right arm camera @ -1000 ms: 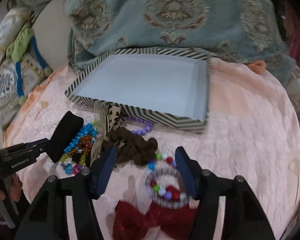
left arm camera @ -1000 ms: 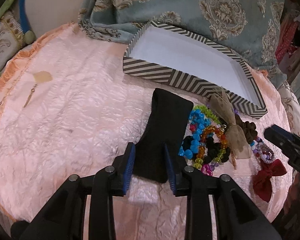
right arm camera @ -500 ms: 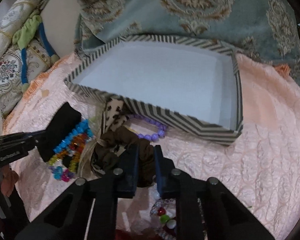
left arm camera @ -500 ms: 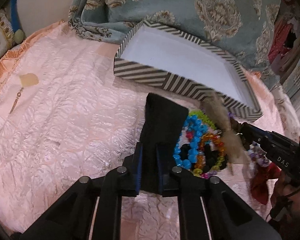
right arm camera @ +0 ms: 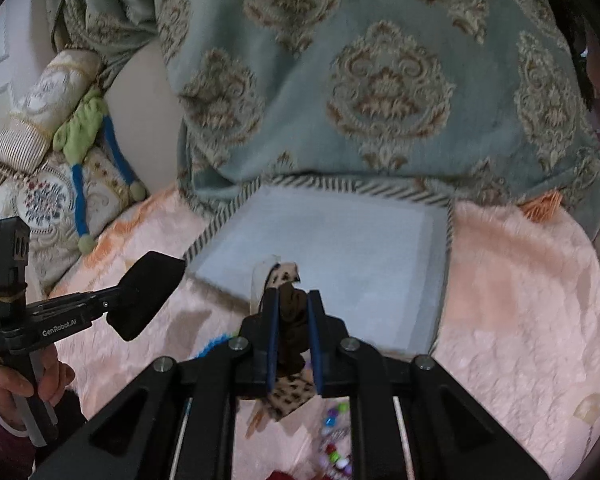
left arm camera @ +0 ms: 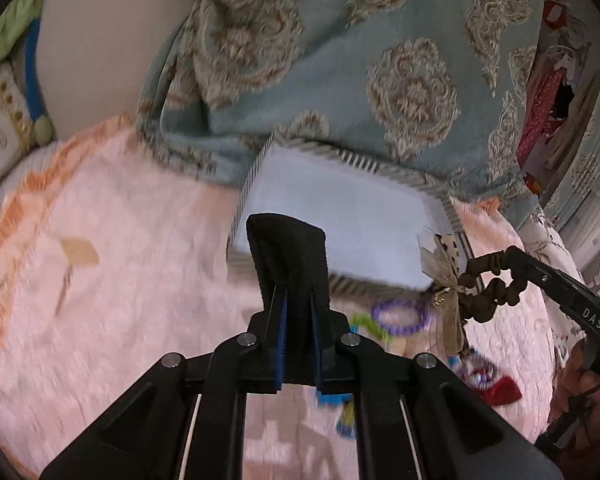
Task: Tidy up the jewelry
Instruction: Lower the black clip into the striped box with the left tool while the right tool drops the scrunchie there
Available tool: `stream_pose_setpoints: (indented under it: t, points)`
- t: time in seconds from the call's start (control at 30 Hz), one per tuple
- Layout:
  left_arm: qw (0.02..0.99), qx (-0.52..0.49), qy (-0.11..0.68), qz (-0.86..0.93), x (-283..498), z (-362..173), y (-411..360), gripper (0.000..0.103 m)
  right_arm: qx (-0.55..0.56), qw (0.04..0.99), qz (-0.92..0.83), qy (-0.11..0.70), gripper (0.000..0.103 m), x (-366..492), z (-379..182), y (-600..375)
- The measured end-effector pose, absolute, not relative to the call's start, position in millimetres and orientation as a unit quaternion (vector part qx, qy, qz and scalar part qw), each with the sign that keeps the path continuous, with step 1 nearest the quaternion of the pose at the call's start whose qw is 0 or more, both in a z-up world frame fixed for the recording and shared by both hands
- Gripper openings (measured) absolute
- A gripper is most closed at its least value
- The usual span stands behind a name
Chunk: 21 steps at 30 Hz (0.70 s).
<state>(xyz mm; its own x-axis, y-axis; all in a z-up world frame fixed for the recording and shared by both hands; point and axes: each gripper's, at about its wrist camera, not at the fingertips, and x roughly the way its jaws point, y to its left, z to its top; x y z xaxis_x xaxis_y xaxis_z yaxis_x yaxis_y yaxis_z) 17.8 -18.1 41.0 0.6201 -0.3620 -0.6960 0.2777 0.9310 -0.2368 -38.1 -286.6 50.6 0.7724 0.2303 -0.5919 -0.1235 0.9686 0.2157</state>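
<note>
My left gripper [left arm camera: 298,304] is shut on a black fabric band [left arm camera: 288,256] and holds it lifted in front of the striped box [left arm camera: 340,216]. It also shows in the right wrist view [right arm camera: 144,292]. My right gripper [right arm camera: 292,308] is shut on a brown scrunchie [right arm camera: 290,304] with a leopard-print bow [right arm camera: 288,400], lifted near the box's [right arm camera: 332,248] front edge. The scrunchie hangs in the left wrist view [left arm camera: 488,284]. A purple bead bracelet [left arm camera: 400,316], blue beads [left arm camera: 340,408] and a red bow [left arm camera: 500,390] lie on the pink cloth [left arm camera: 120,280].
A teal patterned blanket [right arm camera: 360,80] drapes over the box's far edge. Embroidered cushions [right arm camera: 40,160] lie at the left. Mixed beads [right arm camera: 336,452] lie below my right gripper. A small earring on a card [left arm camera: 76,256] lies at the left on the cloth.
Both grippers have lifted their items off the cloth and moved toward the box. The right gripper closed on the scrunchie, the left on the black band.
</note>
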Motion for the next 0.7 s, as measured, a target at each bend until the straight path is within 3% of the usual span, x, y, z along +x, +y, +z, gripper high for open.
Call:
stream_pose_setpoints:
  t: [0.27,0.5,0.7]
  points:
    - [0.897,-0.039,0.403,-0.177,83.1,36.5,-50.5,0.000,0.135,0.941,0.046,0.307,0.013,5.7,36.3,-321.9]
    - [0.882,-0.019,0.448,-0.146,120.7,-9.5,-62.9,0.000,0.129,0.901,0.002,0.414,0.014,29.4,-38.3,-344.8]
    - [0.883,-0.016,0.449,-0.131,115.0,-14.5,-58.8,0.000,0.061,0.898,-0.004,0.435,0.020,23.9,-48.6,-337.4]
